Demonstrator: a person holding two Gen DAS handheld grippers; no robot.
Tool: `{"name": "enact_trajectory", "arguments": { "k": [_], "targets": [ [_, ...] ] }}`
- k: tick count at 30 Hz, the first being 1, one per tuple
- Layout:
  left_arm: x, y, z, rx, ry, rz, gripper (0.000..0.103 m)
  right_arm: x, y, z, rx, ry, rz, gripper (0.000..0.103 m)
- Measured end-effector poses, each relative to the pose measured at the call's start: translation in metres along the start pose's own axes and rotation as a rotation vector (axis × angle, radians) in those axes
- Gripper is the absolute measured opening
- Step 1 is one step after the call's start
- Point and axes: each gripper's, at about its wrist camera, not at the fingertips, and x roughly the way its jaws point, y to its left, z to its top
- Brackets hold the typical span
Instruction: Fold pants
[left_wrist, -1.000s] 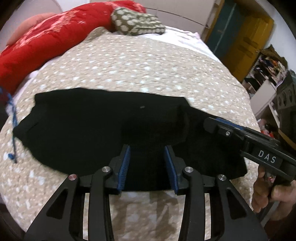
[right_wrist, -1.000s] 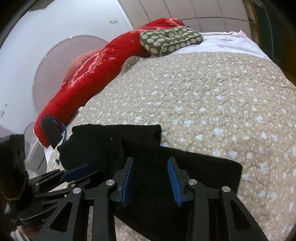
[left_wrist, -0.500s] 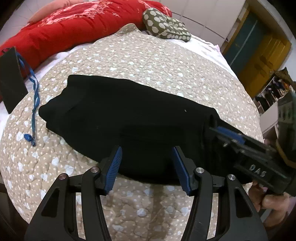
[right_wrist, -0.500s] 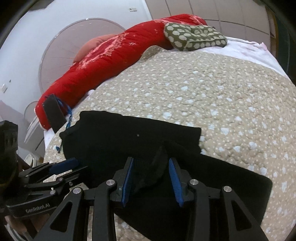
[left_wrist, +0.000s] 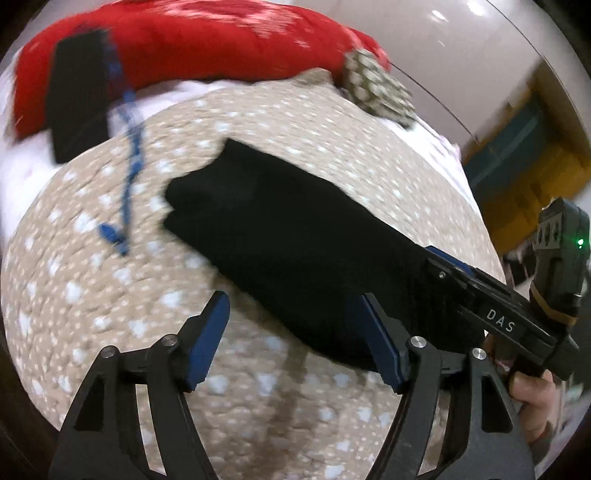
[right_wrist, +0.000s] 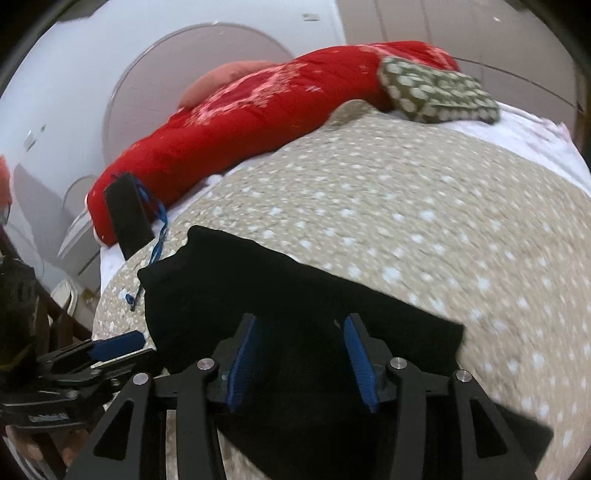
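The right gripper (left_wrist: 436, 266) body reads "DAS".

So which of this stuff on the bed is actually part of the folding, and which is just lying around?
Part of the job:
- black pants
- left tongs, open
- right tongs, open over the pants

Just lying about:
- red quilt
- spotted green pillow
- blue cord
- flat black object
- beige bedspread

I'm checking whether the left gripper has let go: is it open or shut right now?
Open. The left gripper has its blue pads spread wide over the quilt, with only the black pants' edge near one pad.
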Motion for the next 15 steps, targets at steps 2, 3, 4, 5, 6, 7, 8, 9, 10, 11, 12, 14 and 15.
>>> {"name": "enact_trajectory", "arguments": {
  "k": [2,3,4,5,6,7,8,9,10,11,12,14,15],
  "targets": [
    [0.000,0.016,0.002,-0.078,-0.012,0.000,0.072,0.014,0.009,0.012,-0.038,0.017,0.005,0.047],
    [0.000,0.022,0.002,-0.110,-0.014,-0.006,0.072,0.018,0.011,0.016,-0.047,0.021,0.008,0.047],
    [0.001,0.027,0.003,-0.136,-0.017,-0.012,0.072,0.024,0.014,0.023,-0.062,0.025,0.014,0.048],
    [0.002,0.030,0.004,-0.150,-0.022,-0.017,0.072,0.031,0.019,0.031,-0.083,0.027,0.024,0.048],
    [0.003,0.031,0.006,-0.155,-0.027,-0.019,0.072,0.036,0.022,0.038,-0.100,0.029,0.032,0.048],
    [0.005,0.031,0.007,-0.159,-0.026,-0.022,0.072,0.042,0.026,0.043,-0.115,0.031,0.039,0.048],
    [0.008,0.031,0.008,-0.164,-0.021,-0.027,0.072,0.049,0.031,0.051,-0.134,0.038,0.051,0.049],
    [0.013,0.030,0.008,-0.167,-0.010,-0.033,0.072,0.056,0.035,0.055,-0.149,0.049,0.066,0.049],
    [0.016,0.031,0.008,-0.170,0.002,-0.036,0.072,0.064,0.039,0.060,-0.168,0.066,0.080,0.049],
    [0.021,0.031,0.008,-0.177,0.009,-0.032,0.072,0.074,0.045,0.065,-0.195,0.087,0.084,0.049],
    [0.022,0.031,0.010,-0.181,0.005,-0.029,0.072,0.083,0.049,0.069,-0.221,0.104,0.075,0.050],
    [0.024,0.032,0.011,-0.185,-0.010,-0.031,0.074,0.100,0.058,0.076,-0.276,0.128,0.065,0.050],
    [0.025,0.032,0.012,-0.185,-0.013,-0.043,0.080,0.108,0.060,0.078,-0.286,0.139,0.071,0.050]
  ]
}}
